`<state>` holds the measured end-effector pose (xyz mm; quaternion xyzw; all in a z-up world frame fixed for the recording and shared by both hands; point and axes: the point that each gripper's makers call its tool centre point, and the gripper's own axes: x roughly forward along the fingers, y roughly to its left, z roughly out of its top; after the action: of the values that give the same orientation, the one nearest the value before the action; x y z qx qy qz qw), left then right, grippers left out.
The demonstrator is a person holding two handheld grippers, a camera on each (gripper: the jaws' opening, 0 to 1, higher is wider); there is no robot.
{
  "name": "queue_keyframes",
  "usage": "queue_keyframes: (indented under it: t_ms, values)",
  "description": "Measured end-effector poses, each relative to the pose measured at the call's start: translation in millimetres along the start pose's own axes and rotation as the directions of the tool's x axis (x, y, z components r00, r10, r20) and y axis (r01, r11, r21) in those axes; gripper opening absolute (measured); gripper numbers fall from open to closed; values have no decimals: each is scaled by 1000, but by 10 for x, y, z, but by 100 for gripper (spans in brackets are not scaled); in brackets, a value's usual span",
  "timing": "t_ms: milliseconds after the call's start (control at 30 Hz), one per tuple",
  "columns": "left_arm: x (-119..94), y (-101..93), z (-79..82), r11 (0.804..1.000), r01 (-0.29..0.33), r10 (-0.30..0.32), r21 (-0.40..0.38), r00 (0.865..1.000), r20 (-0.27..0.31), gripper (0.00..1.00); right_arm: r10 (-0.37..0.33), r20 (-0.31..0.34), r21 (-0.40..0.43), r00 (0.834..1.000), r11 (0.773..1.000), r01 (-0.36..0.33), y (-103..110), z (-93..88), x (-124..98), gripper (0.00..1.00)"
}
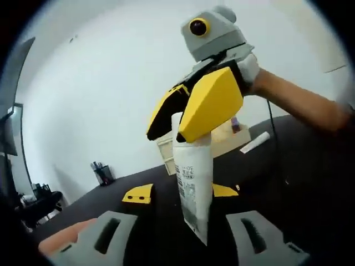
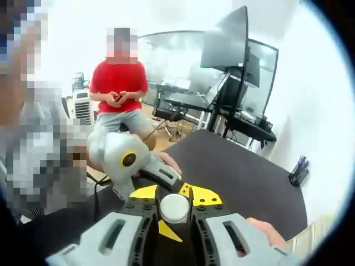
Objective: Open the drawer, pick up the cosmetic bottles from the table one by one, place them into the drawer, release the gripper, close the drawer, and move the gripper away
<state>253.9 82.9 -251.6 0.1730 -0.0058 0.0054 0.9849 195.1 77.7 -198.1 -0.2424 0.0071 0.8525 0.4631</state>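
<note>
A white cosmetic tube point(image 1: 194, 188) with printed text hangs upright above the black table point(image 1: 310, 166). My right gripper point(image 1: 166, 134) comes down from above and is shut on its top end. In the right gripper view the tube's round white cap point(image 2: 175, 208) sits pinched between that gripper's point(image 2: 175, 194) yellow tips. My left gripper point(image 1: 181, 193) is open, with its yellow tips standing either side of the tube and gaps on both sides. A wooden drawer box point(image 1: 222, 144) stands behind the tube, a small bottle point(image 1: 236, 123) showing in it. Another white tube point(image 1: 255, 142) lies beside the box.
A dark pen holder point(image 1: 102, 173) stands at the table's far edge by the white wall. A person's arm point(image 1: 299, 102) reaches in from the right. In the right gripper view a person in a red shirt point(image 2: 119, 83) sits beyond the table, with monitors point(image 2: 233, 44) behind.
</note>
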Motion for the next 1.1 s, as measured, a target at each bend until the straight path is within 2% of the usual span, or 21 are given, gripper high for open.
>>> queue_keyframes:
  t_ms: [200,333,467,567,667,1000,1100]
  values:
    - [-39,-64,83,999,7,-8,34,1000,19,17,16,13,-7,1000,1000,-16,20,14,-6,17]
    - [-66,-81,88,998,1,-1,55,1000,8,17,33,27,0,999,999,-33,22,33,-12,17]
    - [-100,-69,108,1000,-2,1,21,1000,12,17,41,46,-5,998,999,-41,21,72,-12,17]
    - [-130,-42,158,1000,-7,8,-5,1000,21,16,51,88,-16,995,999,-50,36,156,-30,17]
    - [-182,-31,229,996,24,-19,-91,999,49,15,70,145,-20,987,997,-68,51,249,-52,18]
    - [-309,-20,259,976,126,-112,-178,990,87,11,107,237,-44,966,994,-99,96,394,-151,19]
    - [-329,-64,280,960,182,-163,-211,981,108,11,111,242,-59,964,993,-100,119,402,-160,22]
